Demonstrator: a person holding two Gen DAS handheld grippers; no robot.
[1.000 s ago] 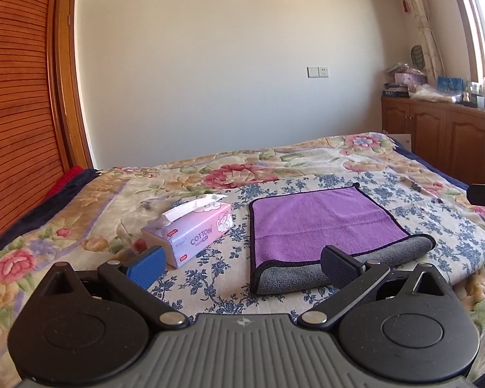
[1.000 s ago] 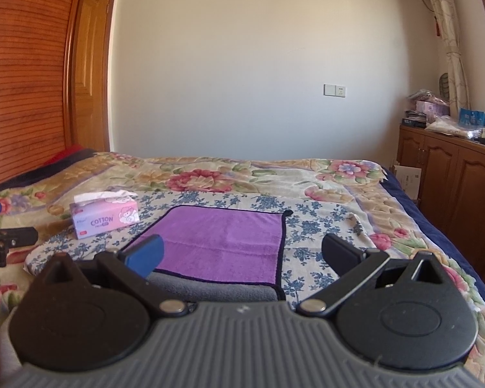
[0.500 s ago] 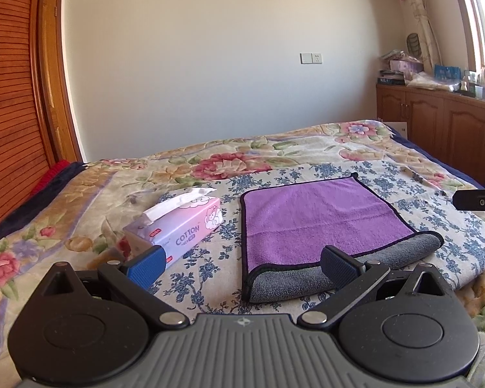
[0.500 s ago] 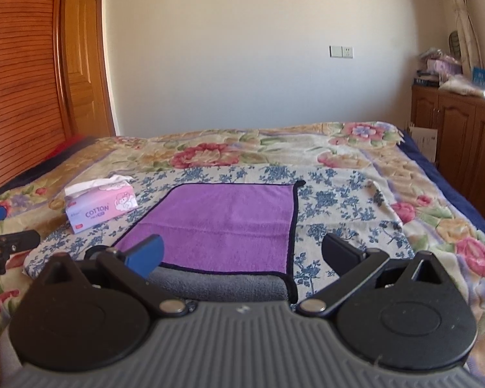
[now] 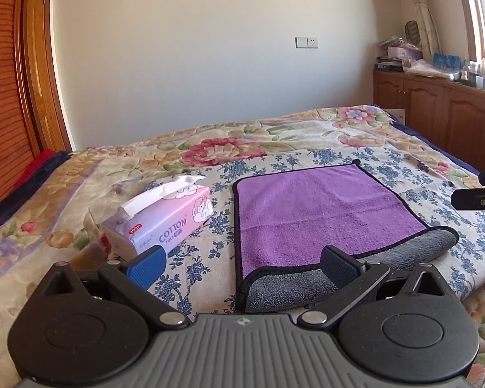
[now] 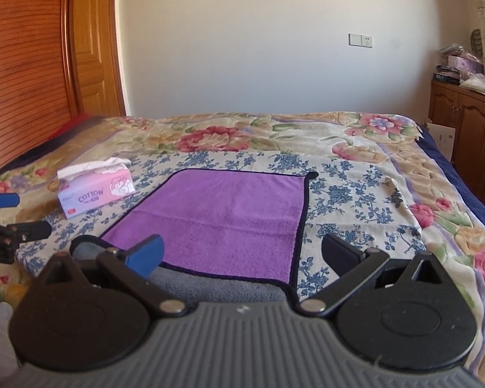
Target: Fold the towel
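Note:
A purple towel (image 5: 317,210) with a grey underside and dark trim lies flat on the bed, its near edge folded over so the grey side shows. It also shows in the right wrist view (image 6: 229,216). My left gripper (image 5: 242,263) is open and empty, just short of the towel's near left corner. My right gripper (image 6: 242,252) is open and empty, over the towel's near right edge. The right gripper's fingers (image 5: 475,194) show at the right edge of the left wrist view. The left gripper's fingers (image 6: 3,200) show at the left edge of the right wrist view.
A pink tissue box (image 5: 165,220) marked COTTON lies left of the towel, also in the right wrist view (image 6: 95,194). The floral bedspread (image 5: 307,135) stretches behind. Wooden cabinets (image 5: 436,116) stand to the right, a wooden wardrobe (image 6: 22,64) to the left.
Both grippers have come closer to the towel's near edge and tilted down a little. Both stay open. The towel has not moved.

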